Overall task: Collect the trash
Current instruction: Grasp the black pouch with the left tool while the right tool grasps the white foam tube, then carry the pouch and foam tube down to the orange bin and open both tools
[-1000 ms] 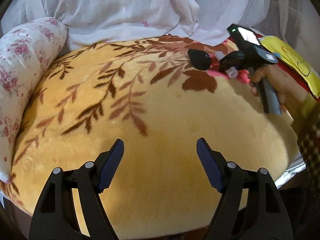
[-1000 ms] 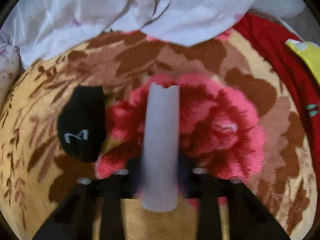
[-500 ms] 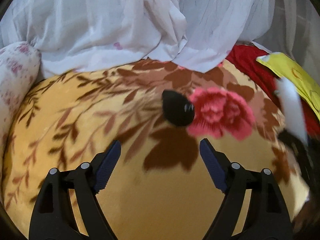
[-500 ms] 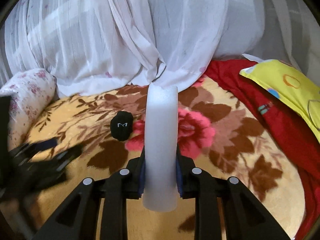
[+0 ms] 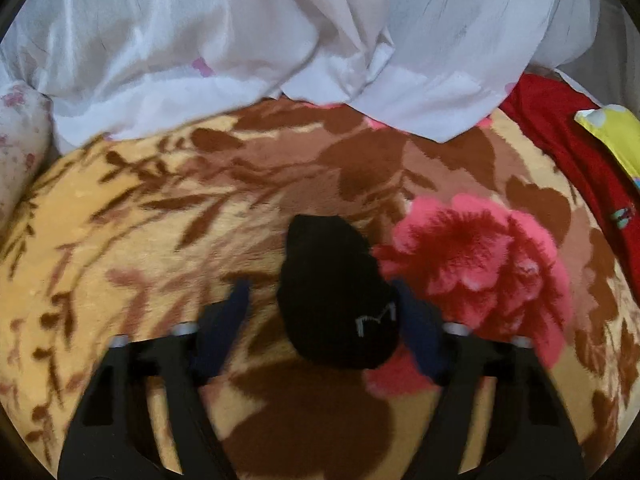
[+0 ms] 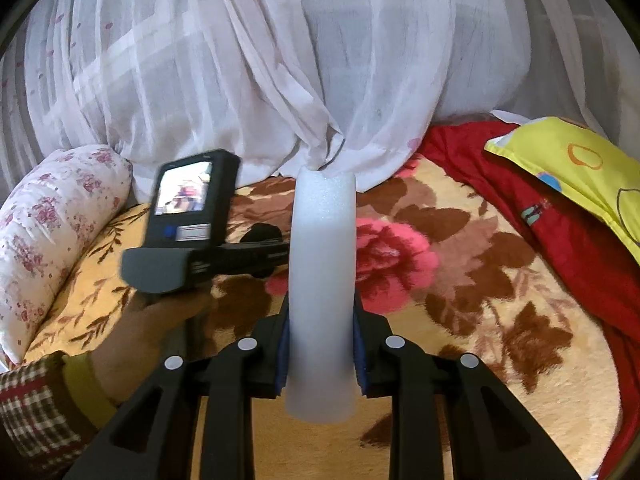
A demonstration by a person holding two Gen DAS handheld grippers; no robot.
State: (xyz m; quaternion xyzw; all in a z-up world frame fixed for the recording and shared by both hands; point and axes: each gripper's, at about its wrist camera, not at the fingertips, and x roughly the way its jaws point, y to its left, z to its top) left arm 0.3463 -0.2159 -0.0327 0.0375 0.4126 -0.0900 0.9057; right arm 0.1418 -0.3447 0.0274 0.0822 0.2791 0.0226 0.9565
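Note:
A black balled sock [image 5: 336, 292] with a small white mark lies on the floral blanket [image 5: 120, 240], beside a big pink flower print. My left gripper [image 5: 324, 312] is open, its blue pads on either side of the sock, low over the blanket. My right gripper [image 6: 322, 344] is shut on a white foam tube [image 6: 322, 280] and holds it upright above the blanket. In the right wrist view the left gripper's body [image 6: 192, 232] and the hand holding it show at left, over the sock.
White curtains [image 6: 280, 60] hang down onto the far edge of the blanket. A flowered bolster pillow [image 6: 52, 232] lies at the left. A red cloth [image 6: 560, 232] and a yellow pillow [image 6: 572, 172] lie at the right.
My left gripper moved forward and down until its open fingers straddle the black sock. My right gripper lifted back and up with the foam tube.

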